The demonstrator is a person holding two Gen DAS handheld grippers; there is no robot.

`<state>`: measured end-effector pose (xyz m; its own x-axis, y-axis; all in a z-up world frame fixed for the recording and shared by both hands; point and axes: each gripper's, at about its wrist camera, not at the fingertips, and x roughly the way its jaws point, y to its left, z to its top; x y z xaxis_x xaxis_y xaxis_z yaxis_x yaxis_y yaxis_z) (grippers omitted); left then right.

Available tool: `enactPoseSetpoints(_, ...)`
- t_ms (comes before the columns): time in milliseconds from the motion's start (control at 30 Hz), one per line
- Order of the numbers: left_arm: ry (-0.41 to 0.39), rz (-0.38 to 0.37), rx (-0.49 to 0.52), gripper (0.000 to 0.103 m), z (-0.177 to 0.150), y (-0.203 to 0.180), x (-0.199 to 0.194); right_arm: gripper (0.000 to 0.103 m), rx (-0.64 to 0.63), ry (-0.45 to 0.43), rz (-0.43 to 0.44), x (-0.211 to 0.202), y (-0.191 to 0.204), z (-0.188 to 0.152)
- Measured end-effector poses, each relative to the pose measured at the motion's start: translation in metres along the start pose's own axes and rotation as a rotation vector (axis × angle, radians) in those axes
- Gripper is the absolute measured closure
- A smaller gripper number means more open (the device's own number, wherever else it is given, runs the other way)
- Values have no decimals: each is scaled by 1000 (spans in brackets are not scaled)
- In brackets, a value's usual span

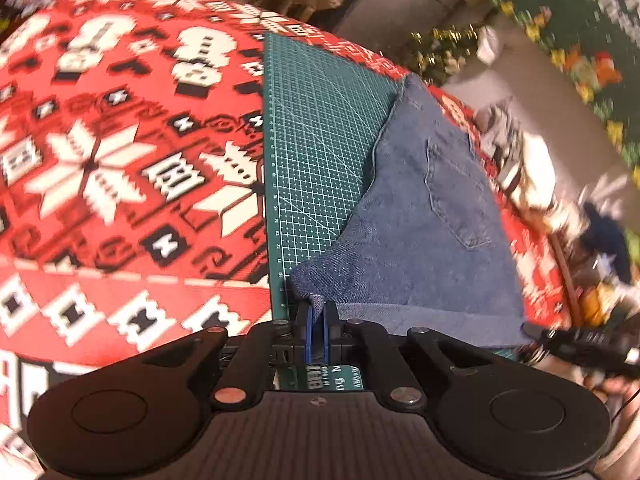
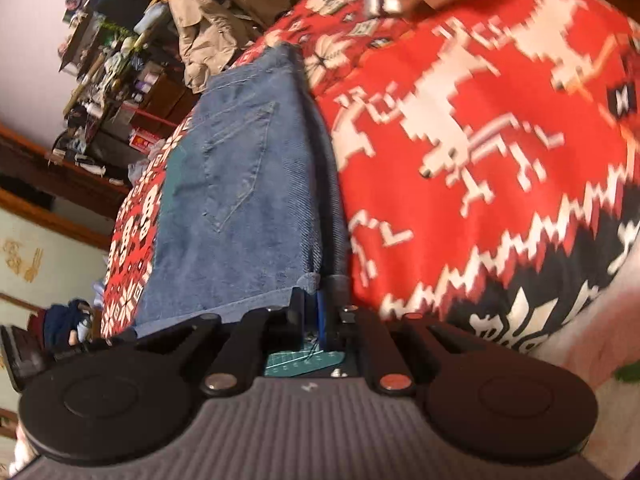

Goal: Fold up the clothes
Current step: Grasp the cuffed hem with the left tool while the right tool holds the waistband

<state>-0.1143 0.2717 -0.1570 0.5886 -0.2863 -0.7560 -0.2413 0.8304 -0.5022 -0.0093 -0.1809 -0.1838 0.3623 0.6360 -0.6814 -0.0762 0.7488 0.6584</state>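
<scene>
Denim shorts [image 1: 424,216] spread on green cutting mat [image 1: 316,128], hem corners clamped by left gripper [image 1: 319,320] at 6 o'clock, apparently likewise by right gripper [image 2: 320,312], jaws nearly closed.

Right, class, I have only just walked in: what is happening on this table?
A person is folding denim shorts with two handheld grippers. The left gripper and the right gripper are each shut on a hem corner. The shorts lie partly on a green cutting mat over a red patterned cloth.
</scene>
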Motion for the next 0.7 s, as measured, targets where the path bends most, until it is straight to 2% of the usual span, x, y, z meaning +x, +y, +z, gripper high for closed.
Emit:
enactPoseSetpoints(33, -9, -19, -12, 97, 0, 1, -3, 96, -9, -5, 0, 0, 1, 0)
enactPoseSetpoints(100, -9, -9, -17, 90, 1, 3, -6, 95, -35, -6, -20, 0, 3, 0)
enactPoseSetpoints(200, -11, 8, -25, 86, 1, 6, -12, 78, -65, -5, -60, -1, 7, 2)
enactPoseSetpoints(300, -20, -8, -40, 86, -2, 11, -18, 79, -121, -21, -95, -9, 14, 3)
enactPoseSetpoints(433, -9, -63, -74, 86, -6, 15, -14, 79, -325, -56, -127, -22, 52, 0)
enactPoseSetpoints(567, -11, -101, -92, 86, -6, 12, -10, 79, -479, -27, -63, -13, 98, -7)
enactPoseSetpoints(700, -53, -188, -115, 86, 0, 8, -17, 79, -648, 31, 24, 15, 149, -26)
